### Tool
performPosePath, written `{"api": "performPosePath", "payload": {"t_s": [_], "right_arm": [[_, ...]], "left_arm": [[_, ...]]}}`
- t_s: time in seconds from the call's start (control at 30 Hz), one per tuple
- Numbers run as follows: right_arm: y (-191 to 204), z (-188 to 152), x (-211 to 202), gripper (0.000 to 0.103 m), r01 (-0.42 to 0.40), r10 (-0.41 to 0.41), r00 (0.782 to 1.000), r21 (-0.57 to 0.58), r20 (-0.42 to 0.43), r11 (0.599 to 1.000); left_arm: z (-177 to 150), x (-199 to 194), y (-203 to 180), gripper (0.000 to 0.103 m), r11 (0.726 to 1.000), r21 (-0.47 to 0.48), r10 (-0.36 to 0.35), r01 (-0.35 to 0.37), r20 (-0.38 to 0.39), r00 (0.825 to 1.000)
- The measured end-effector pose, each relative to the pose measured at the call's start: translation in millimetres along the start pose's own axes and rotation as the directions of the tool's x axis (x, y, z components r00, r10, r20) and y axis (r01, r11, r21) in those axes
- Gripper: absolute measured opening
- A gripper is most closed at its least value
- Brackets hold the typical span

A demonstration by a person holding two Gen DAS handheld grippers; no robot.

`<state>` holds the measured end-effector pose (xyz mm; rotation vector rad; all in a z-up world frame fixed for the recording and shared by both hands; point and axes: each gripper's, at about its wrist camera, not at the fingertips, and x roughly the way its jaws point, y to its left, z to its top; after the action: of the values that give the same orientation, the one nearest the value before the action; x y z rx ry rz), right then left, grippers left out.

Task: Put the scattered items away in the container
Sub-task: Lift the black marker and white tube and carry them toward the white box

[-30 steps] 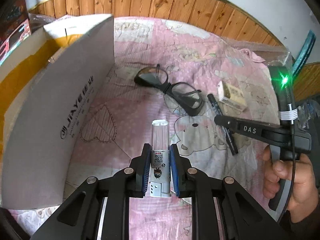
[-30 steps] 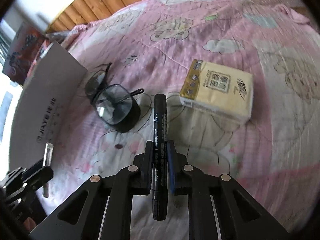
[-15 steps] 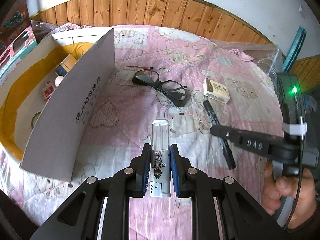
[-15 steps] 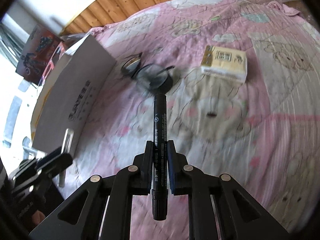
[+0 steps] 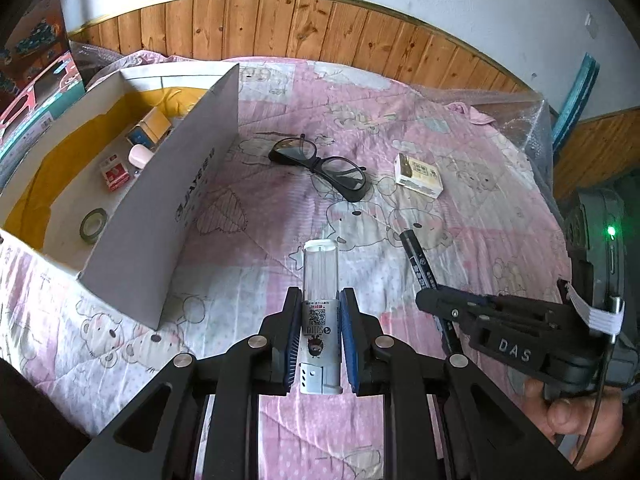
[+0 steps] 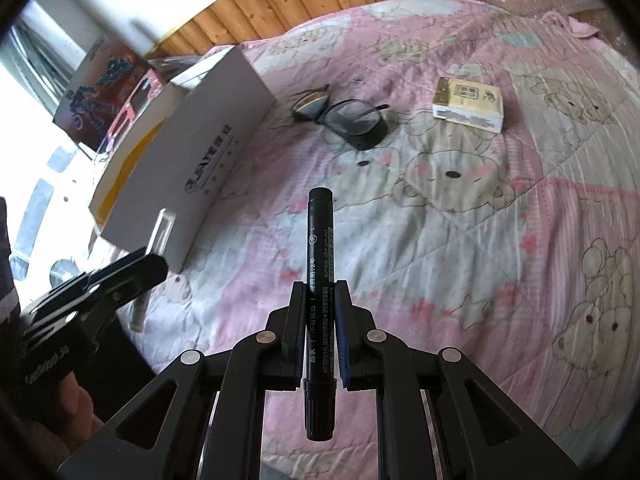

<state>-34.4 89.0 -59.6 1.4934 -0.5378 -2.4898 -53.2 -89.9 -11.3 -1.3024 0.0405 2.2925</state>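
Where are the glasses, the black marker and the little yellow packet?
glasses (image 5: 320, 168): left wrist view, on the bridge.
black marker (image 6: 319, 264): right wrist view, on its barrel.
yellow packet (image 6: 469, 104): right wrist view, on its top face.

My pink cartoon quilt (image 5: 472, 216) carried a cardboard box (image 5: 168, 216), black glasses (image 5: 320, 164) and a tissue pack (image 5: 418, 171), all apart.

quilt (image 6: 460, 240) pink, bear print | marker (image 6: 319, 264) black | box (image 5: 160, 216) grey
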Motion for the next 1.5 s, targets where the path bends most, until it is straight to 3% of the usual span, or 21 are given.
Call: {"api": "performPosePath", "payload": {"t_s": [0.43, 1.5], "right_arm": [[69, -22, -18, 0.013, -0.028, 0.031, 0.999, -0.12, 0.023, 0.992], [205, 34, -32, 0.014, -0.066, 0.093, 0.994, -0.351, 0.062, 0.934]], "left_arm": [[-10, -25, 35, 0.02, 0.998, -0.068, -0.012, 0.013, 0.013, 1.0], [26, -85, 118, 0.02, 0.982, -0.18, -0.023, 0.048, 0.141, 0.99]]}}
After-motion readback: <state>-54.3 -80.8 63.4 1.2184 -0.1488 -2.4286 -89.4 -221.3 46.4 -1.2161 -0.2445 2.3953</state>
